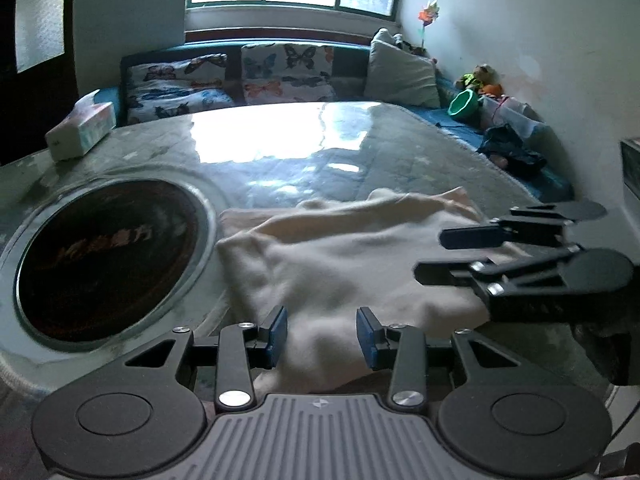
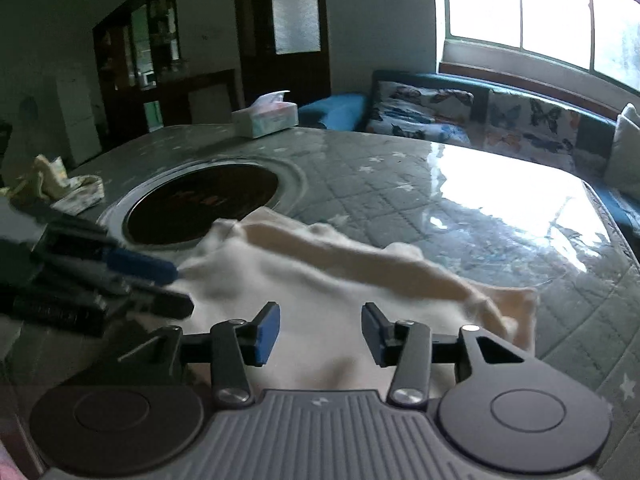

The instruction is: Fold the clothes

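A: Where is the garment?

B: The cream cloth [image 1: 340, 256] lies on the bench [image 1: 280, 168], just right of the dark round inset [image 1: 108, 256], near the front edge. It is bunched, not flat: a long ridge or fold runs across its far side, clearest in the right wrist view.

A: Tongs?

B: Left tongs [image 1: 322, 332] stand apart, nothing between the pads, low over the near edge of the cloth. Right tongs [image 2: 318, 330] likewise apart and empty, over the near right part of the cloth. Each shows in the other's view at the side, fingers spread.

A: How far along?

B: Hard to fix. One layer looks turned over on itself, so a partial fold seems to be in. But the outline is uneven, edges rumpled, no tidy rectangle. My judgement: not finished; smoothing and at least one more fold are left.

A: Other clothes?

B: A patterned cloth [image 2: 68, 190] sits crumpled at the far left of the bench, beyond the inset. Tissue box [image 2: 266, 118] behind.
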